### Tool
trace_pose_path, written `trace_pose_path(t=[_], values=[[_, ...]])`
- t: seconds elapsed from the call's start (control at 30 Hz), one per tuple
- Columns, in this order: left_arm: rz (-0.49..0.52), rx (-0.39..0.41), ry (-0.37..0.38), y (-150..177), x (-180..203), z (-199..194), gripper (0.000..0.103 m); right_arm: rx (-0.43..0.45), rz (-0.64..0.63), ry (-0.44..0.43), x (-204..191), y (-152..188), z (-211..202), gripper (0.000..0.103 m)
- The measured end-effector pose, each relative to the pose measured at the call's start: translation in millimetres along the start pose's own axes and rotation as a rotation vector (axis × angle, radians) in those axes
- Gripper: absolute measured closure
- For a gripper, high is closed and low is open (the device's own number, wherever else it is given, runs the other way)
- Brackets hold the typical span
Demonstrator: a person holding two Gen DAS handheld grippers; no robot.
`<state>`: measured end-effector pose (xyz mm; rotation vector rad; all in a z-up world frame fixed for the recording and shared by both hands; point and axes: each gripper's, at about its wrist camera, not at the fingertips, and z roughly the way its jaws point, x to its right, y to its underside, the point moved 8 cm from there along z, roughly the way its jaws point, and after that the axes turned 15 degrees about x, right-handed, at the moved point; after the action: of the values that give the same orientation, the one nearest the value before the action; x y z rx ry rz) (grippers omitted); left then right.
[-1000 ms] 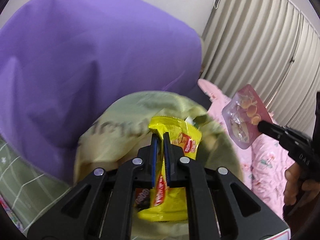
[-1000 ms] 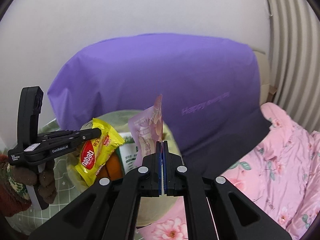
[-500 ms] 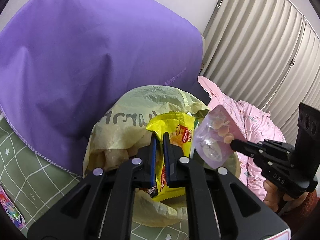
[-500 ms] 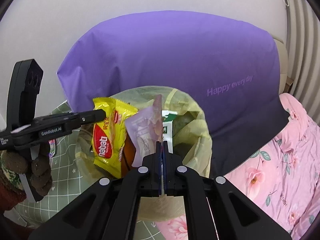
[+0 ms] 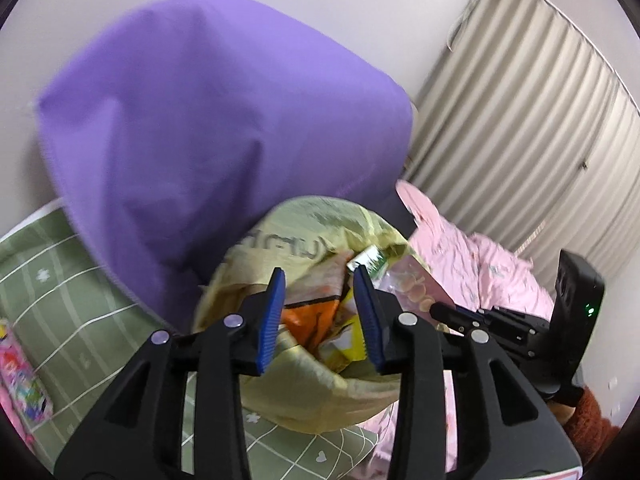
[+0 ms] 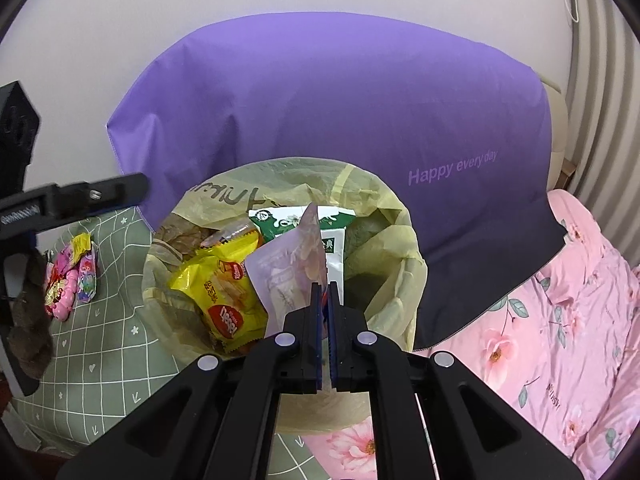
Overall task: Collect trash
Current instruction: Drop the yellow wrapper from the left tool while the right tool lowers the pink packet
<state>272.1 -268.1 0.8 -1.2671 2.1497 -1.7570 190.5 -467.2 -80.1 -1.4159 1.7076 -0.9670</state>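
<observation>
A pale yellow trash bag (image 6: 384, 240) stands open on the bed and also shows in the left wrist view (image 5: 320, 384). The yellow snack packet (image 6: 224, 296) lies inside it, beside a green-and-white carton (image 6: 296, 220). My left gripper (image 5: 320, 276) is open and empty just above the bag's mouth. My right gripper (image 6: 323, 290) is shut on the pink snack pouch (image 6: 288, 268) and holds it over the bag; the pouch also shows in the left wrist view (image 5: 412, 284).
A big purple cushion (image 6: 340, 100) stands behind the bag against the wall. A green checked sheet (image 6: 100, 344) holds several colourful wrappers (image 6: 72, 276) at the left. A pink floral blanket (image 6: 540, 340) lies at the right, by curtains (image 5: 520, 120).
My left gripper has opened and the yellow packet has dropped into the bag. My right gripper has moved closer over the bag with the pink pouch still in it.
</observation>
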Motion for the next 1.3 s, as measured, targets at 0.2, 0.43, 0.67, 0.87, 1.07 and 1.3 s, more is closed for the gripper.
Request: trace_pose_path(t=[0.2,0.43,0.67,0.87,1.07,1.3], values=[[-0.049,0.071,-0.111,-5,-36,-48,0.068,-0.02,-0.004,-0.028,-3,7,-4,0.097],[-0.132,0.092,-0.208,14,-82,-85,0.065,-0.038,-0.037,-0.069,-7,17,-10,0.097],[-0.142,0.07,-0.27,35,-109,-96,0.065,-0.092,-0.165,-0.06,-21,25,-16,0.097],[-0.168,0.073,-0.309,46,-132,-107,0.062,-0.159,-0.152,-0.063,-18,24,-24,0.097],[-0.175,0.068,-0.33,54,-144,-114,0.061,-0.202,-0.172,-0.05,-19,37,-33,0.097],[-0.172,0.078,-0.367,61,-156,-129,0.06,0.009,-0.121,-0.126,-40,5,-49,0.097]])
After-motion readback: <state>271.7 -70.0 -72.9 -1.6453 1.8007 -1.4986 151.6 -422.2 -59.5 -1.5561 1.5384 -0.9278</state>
